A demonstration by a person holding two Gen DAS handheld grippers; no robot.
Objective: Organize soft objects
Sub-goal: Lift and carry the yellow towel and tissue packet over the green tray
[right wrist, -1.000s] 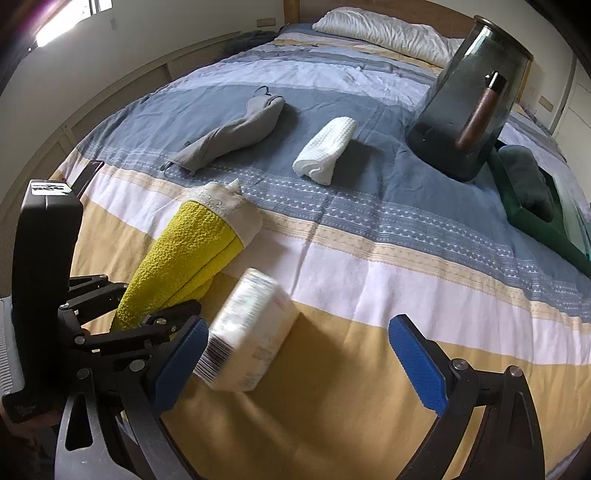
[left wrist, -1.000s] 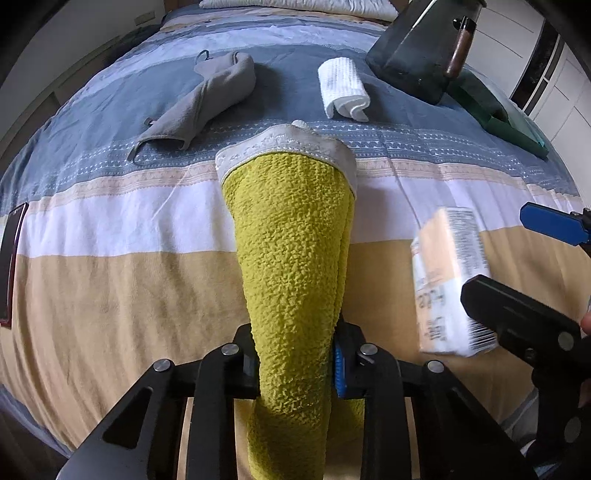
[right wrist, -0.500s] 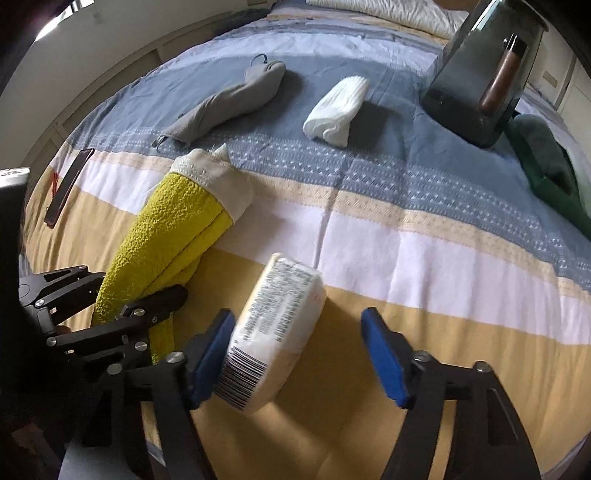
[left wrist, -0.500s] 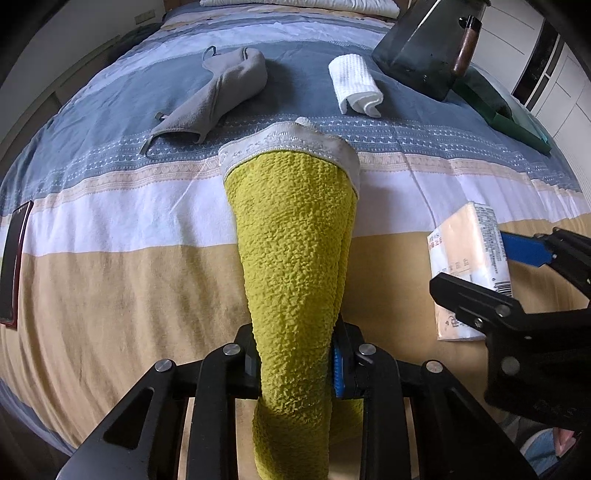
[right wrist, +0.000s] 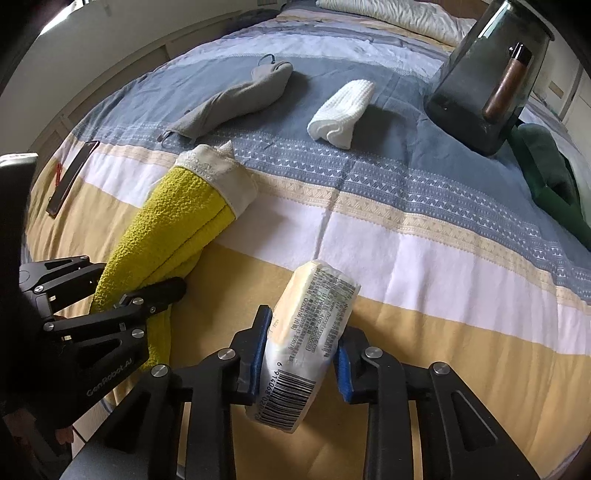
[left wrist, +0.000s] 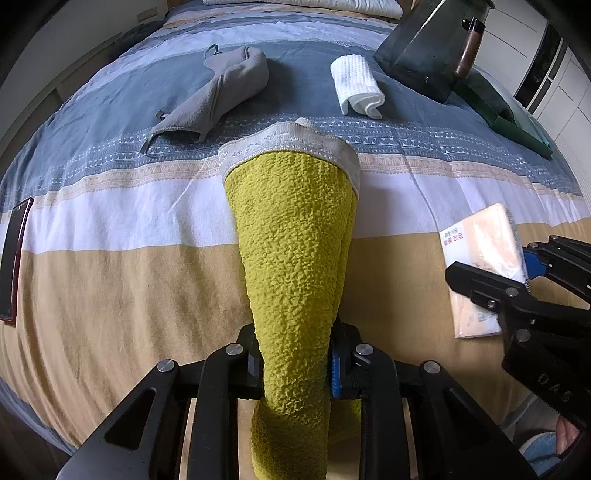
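Note:
My left gripper (left wrist: 295, 363) is shut on a yellow towel with a white lace hem (left wrist: 295, 236), which stretches forward over the striped bed; it also shows in the right wrist view (right wrist: 177, 225). My right gripper (right wrist: 301, 354) is shut on a soft tissue pack (right wrist: 310, 332) with a barcode, held just above the yellow stripe; the pack also shows in the left wrist view (left wrist: 484, 266). A grey cloth (left wrist: 221, 99) and a rolled white towel (left wrist: 356, 86) lie farther back on the blue stripe.
A dark glass bin with a brown handle (right wrist: 487, 77) stands at the back right, next to a green tray holding a dark green cloth (right wrist: 550, 181). A phone (right wrist: 72, 177) lies near the bed's left edge. Pillows (right wrist: 399, 14) lie at the head.
My right gripper has come down around the tissue pack and closed on it. My left gripper still holds the yellow towel in the same place.

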